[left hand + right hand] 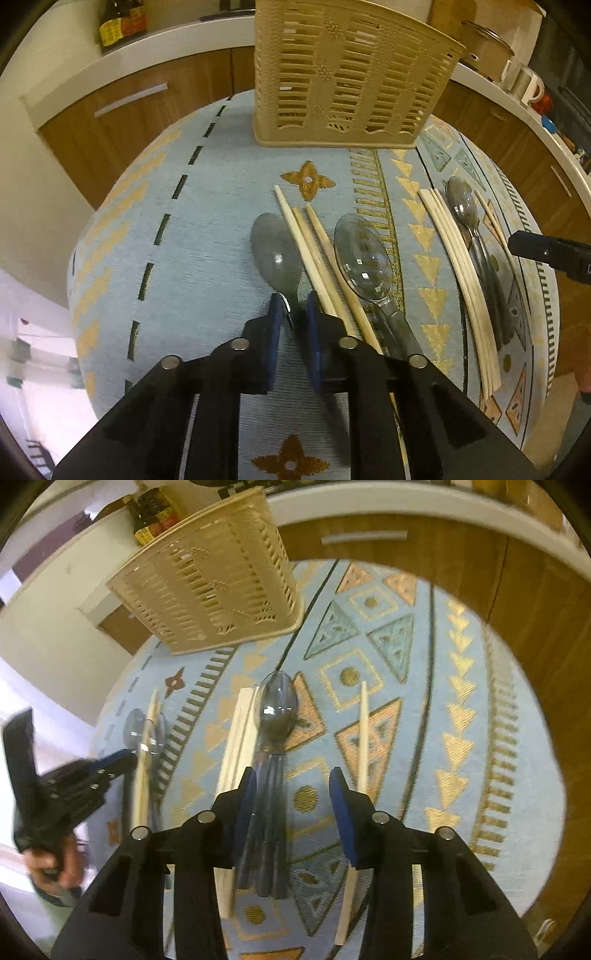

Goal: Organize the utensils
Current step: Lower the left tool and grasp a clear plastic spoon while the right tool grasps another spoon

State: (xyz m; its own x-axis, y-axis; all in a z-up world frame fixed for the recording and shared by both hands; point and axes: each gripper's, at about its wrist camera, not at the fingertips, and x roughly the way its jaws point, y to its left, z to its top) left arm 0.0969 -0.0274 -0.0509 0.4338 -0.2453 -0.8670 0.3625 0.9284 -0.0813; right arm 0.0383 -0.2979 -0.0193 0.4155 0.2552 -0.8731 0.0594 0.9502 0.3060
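In the left wrist view a grey spoon (pixel 275 254) lies on the patterned cloth, and my left gripper (pixel 294 306) is shut on its thin neck. Three chopsticks (pixel 314 258) and a clear spoon (pixel 364 258) lie just right of it. In the right wrist view my right gripper (pixel 293 786) stands open over the handles of stacked dark spoons (pixel 277 709). The handles run beside the left pad, and the right pad is apart from them. A bundle of chopsticks (pixel 240 738) lies to their left. A single chopstick (pixel 363 731) passes under the right finger.
A beige slotted utensil basket (pixel 351 74) stands at the far side of the blue patterned tablecloth (pixel 207 229). Wooden cabinets curve behind the table. On the white counter are a dark bottle (pixel 122 22) and mugs (pixel 524 83). A hand (pixel 55 867) holds the left gripper.
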